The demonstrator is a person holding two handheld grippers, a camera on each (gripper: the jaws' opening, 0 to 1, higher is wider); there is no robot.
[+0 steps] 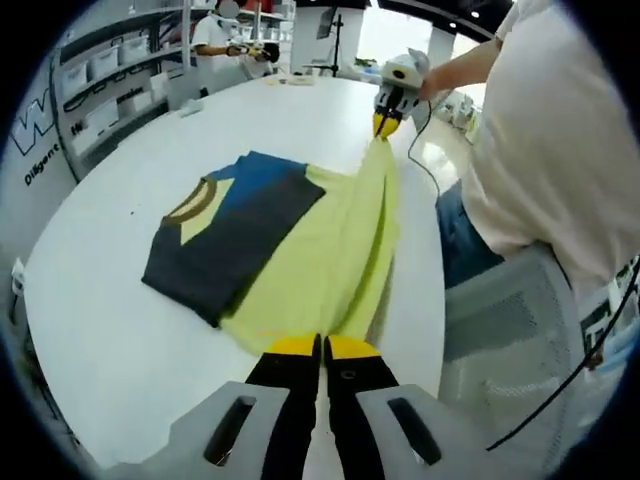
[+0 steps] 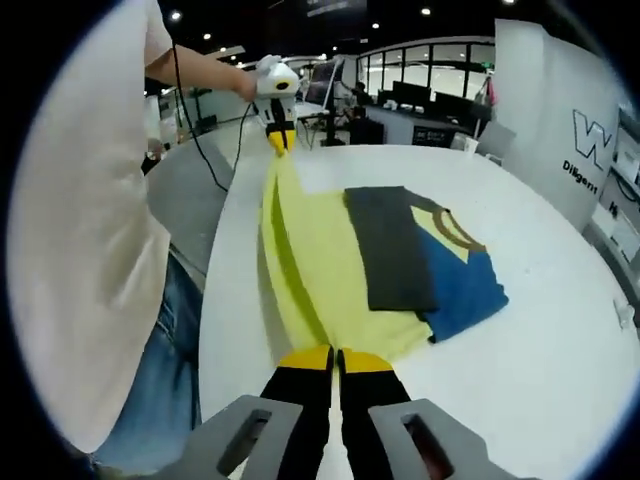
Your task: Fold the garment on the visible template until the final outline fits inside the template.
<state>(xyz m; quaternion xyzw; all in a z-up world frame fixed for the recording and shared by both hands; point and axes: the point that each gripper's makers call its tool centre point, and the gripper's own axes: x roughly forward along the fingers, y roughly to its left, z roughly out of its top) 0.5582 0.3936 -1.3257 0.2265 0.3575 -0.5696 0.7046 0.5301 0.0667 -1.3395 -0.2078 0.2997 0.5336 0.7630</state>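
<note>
Garment (image 1: 330, 260), soft yellow cloth with a dark folded panel, stretched taut between both grippers' pinching jaws.

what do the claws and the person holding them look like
Each claw has black jaws with yellow tips on a grey body: left claw, right claw. A black cable trails from the right one's white housing. The person wears a white t-shirt and blue jeans.

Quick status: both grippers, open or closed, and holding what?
Left gripper: closed on the yellow edge of the garment.
Right gripper: closed on the opposite end of that yellow edge, stretched between them.
</note>
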